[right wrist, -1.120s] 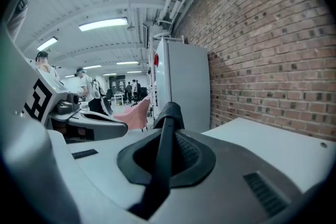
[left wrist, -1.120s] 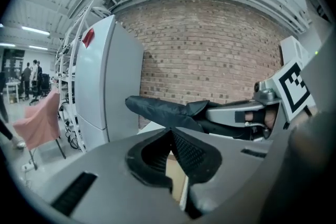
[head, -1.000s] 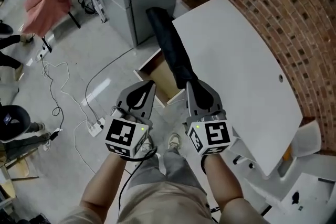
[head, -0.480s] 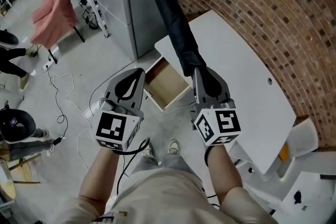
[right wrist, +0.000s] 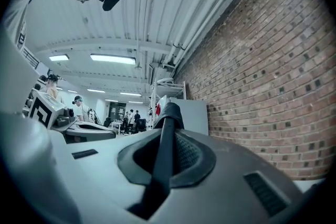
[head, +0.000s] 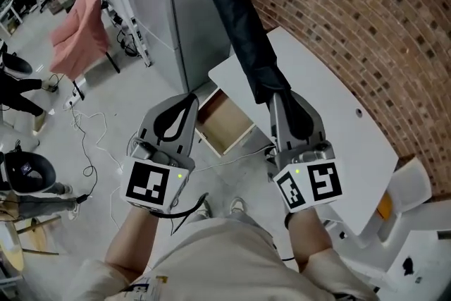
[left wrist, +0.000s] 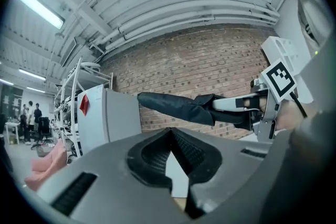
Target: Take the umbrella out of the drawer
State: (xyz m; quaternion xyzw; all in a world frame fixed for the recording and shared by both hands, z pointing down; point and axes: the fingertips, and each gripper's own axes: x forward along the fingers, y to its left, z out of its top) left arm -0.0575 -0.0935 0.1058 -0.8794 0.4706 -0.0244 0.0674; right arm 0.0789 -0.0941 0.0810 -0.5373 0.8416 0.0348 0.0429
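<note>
Holding the folded black umbrella (head: 243, 32), my right tool (head: 280, 96) is clamped on its near end; my left tool (head: 190, 101) is closed, jaws together, empty.

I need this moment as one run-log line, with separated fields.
right gripper: shut on umbrella | left gripper: shut, empty | umbrella: outside drawer | drawer: open

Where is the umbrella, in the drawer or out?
Out. The folded black umbrella is clamped in the right claw and held in the air well above the open drawer.
</note>
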